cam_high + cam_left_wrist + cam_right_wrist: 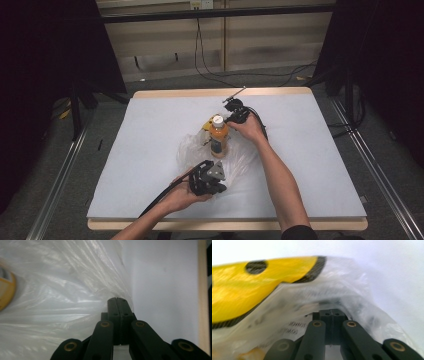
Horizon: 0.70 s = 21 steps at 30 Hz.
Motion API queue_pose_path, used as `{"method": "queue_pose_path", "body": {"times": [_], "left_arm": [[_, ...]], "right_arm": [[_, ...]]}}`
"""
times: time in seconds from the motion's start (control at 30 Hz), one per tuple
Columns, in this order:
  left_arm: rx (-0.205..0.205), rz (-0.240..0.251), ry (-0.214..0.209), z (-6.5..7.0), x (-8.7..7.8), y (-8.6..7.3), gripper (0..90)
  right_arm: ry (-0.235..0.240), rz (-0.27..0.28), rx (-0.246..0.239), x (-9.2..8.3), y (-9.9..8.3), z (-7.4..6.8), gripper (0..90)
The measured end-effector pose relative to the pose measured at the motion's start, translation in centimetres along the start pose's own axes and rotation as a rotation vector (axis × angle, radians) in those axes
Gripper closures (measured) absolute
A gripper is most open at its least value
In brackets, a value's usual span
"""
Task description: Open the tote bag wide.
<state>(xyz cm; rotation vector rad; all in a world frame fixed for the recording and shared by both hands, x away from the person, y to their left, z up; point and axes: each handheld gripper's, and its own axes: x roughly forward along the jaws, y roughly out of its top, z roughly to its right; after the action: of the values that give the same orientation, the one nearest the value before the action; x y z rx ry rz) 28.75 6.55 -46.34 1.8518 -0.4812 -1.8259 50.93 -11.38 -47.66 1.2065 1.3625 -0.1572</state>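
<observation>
Near the middle of the surface [150, 150], an orange bottle [218, 137] stands in a clear plastic bag [240, 160], whose film both the left tool [116, 301] and right tool [331, 313] are grasping, seemingly bagging; next likely drawing film higher.

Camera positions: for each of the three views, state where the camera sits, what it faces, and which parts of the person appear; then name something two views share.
High view: fixed above the person's side, looking forward and down on the table; both forearms, left tool and right tool.
Left gripper view: rides the left tool, looking along closed jaws pinching the plastic bag.
Right gripper view: rides the right tool, jaws closed on the bag's printed edge.
Shared: plastic bag; the orange bottle shows in the high and left gripper views.
</observation>
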Motion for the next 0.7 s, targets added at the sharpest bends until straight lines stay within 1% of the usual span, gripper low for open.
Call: {"method": "queue_pose_path", "body": {"times": [0.03,0.07,0.1,0.13,0.17,0.2,0.23,0.27,0.3,0.33,0.37,0.4,0.43,0.47,0.5,0.53,0.57,0.6,0.63,0.67,0.7], "left_arm": [[0.003,0.012,0.003,0.4,0.1,-0.1,90.0],[0.007,0.000,-0.007,0.8,-0.1,-0.1,90.0],[0.015,0.006,-0.028,1.3,-0.1,-0.2,90.0],[0.028,0.013,-0.036,1.9,-0.2,-0.4,90.0],[0.031,0.017,-0.033,2.3,-0.2,-0.5,90.0],[0.041,0.010,-0.053,2.6,-0.3,-0.5,90.0],[0.039,0.011,-0.055,2.9,-0.4,-0.6,90.0],[0.030,0.027,-0.057,3.0,-0.4,-0.8,90.0],[0.024,0.040,-0.074,3.2,-0.3,-1.0,90.0],[0.026,0.021,-0.079,3.3,-0.5,-1.0,90.0],[0.026,0.015,-0.084,3.3,-0.6,-1.0,90.0],[0.023,0.040,-0.093,3.6,-0.4,-1.1,90.0],[0.048,0.024,-0.100,3.8,-0.6,-1.1,90.0],[0.054,0.025,-0.090,4.1,-0.6,-1.0,90.0],[0.058,0.024,-0.078,4.3,-0.6,-1.0,90.0],[0.058,0.018,-0.074,4.2,-0.6,-1.0,90.0],[0.050,0.036,-0.073,4.2,-0.5,-1.1,90.0],[0.040,0.049,-0.076,4.3,-0.4,-1.2,90.0],[0.043,0.041,-0.089,4.1,-0.5,-1.2,90.0],[0.041,0.053,-0.088,4.0,-0.4,-1.3,90.0],[0.045,0.039,-0.125,3.8,-0.6,-1.3,90.0]], "right_arm": [[-0.004,0.006,0.008,0.1,0.1,0.3,90.0],[0.000,0.007,0.028,0.1,0.2,0.6,90.0],[0.006,0.012,0.045,0.1,0.3,0.9,90.0],[0.000,0.013,0.059,0.1,0.4,1.1,90.0],[-0.003,0.010,0.072,0.2,0.5,1.3,90.0],[-0.008,0.009,0.071,0.2,0.6,1.4,90.0],[-0.017,0.003,0.073,0.2,0.8,1.4,90.0],[-0.027,0.005,0.063,0.2,0.9,1.5,90.0],[-0.035,0.004,0.072,0.2,1.0,1.5,90.0],[-0.045,0.009,0.076,0.3,1.0,1.5,90.0],[-0.057,0.016,0.082,0.3,1.0,1.6,90.0],[-0.060,0.019,0.090,0.3,1.0,1.6,90.0],[-0.080,0.028,0.089,0.3,1.0,1.6,90.0],[-0.123,0.035,0.080,0.3,1.1,1.5,90.0],[-0.128,0.050,0.074,0.4,1.1,1.7,90.0],[-0.142,0.047,0.092,0.4,1.1,1.7,90.0],[-0.161,0.058,0.085,0.5,1.2,1.8,90.0],[-0.169,0.053,0.099,0.4,1.3,1.8,90.0],[-0.165,0.054,0.095,0.5,1.3,2.0,90.0],[-0.184,0.051,0.099,0.4,1.4,2.0,90.0],[-0.194,0.050,0.104,0.4,1.4,2.0,90.0]]}}
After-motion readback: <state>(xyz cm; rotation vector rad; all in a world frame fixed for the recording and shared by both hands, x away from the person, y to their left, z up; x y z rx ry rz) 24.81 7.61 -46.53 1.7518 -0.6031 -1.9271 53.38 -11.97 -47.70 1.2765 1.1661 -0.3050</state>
